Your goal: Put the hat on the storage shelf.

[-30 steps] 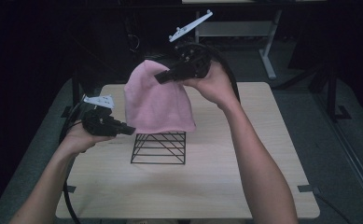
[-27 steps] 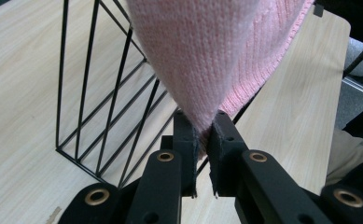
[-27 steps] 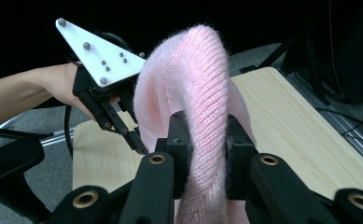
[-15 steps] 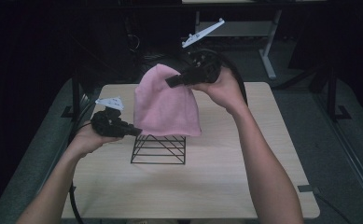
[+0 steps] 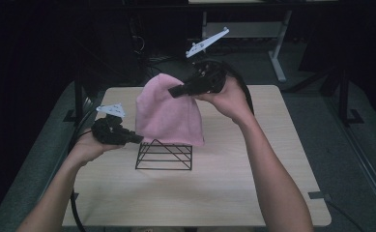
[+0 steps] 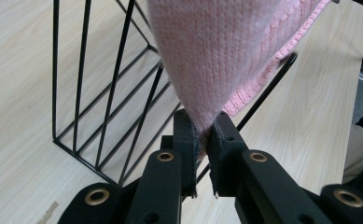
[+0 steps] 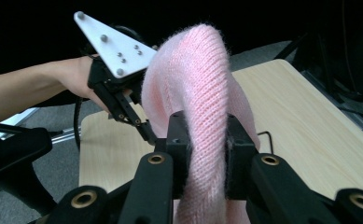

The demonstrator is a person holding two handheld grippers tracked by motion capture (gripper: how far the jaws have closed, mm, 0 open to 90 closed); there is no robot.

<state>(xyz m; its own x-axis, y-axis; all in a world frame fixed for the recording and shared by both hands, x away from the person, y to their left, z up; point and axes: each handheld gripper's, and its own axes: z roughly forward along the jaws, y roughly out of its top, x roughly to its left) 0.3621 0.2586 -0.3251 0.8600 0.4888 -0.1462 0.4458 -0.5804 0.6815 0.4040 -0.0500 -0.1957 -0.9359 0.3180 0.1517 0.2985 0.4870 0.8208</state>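
The pink knit cloth (image 5: pixel 168 113) hangs in the air over the black wire rack (image 5: pixel 165 155), its hem brushing the top wire. The left gripper (image 5: pixel 136 139) pinches its lower left corner, and the right gripper (image 5: pixel 175 90) is clamped on a thick fold up top. Plenty of bare table (image 5: pixel 214 193) in front, edges well off.

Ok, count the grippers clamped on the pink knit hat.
2. The left gripper pinches the pink knit hat at its lower corner beside the wire rack; the right gripper grips its top, held higher.
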